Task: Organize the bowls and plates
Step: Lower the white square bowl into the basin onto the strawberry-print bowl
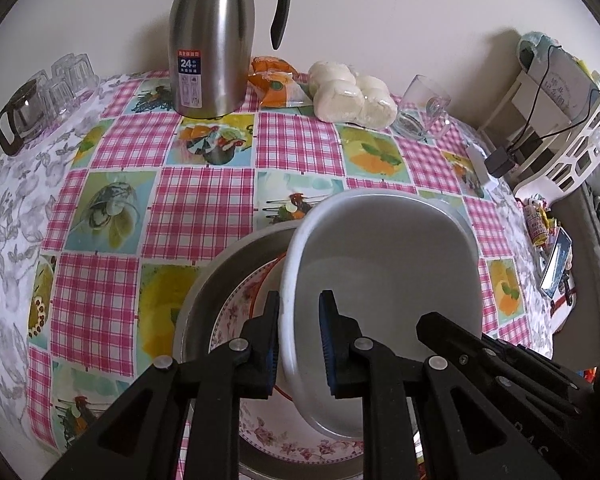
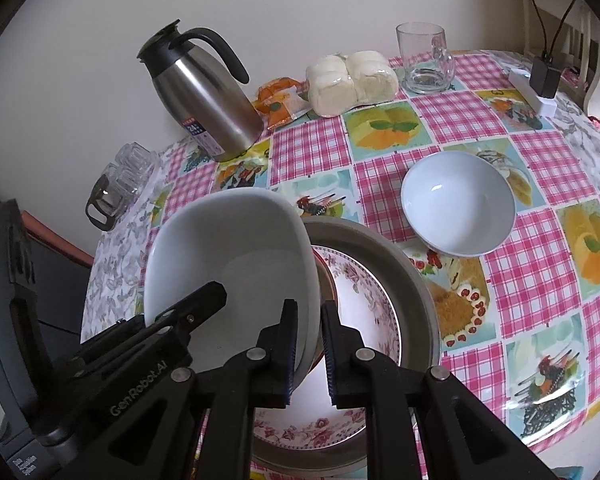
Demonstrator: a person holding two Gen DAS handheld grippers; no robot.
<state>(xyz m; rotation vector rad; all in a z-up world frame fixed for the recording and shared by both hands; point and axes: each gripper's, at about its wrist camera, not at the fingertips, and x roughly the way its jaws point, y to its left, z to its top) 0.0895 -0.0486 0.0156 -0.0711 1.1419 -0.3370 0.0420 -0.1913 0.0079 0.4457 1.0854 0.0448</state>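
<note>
While clamped on opposite rims by L gripper point(image 1: 299, 334) and R gripper point(image 2: 309, 346), white square bowl point(image 1: 384, 256) hangs tilted just above flowered plate point(image 1: 236, 316) in metal basin point(image 1: 204, 300). Straight down next, prob. Round bowl point(image 2: 458, 204) beyond basin, nearer R.
</note>
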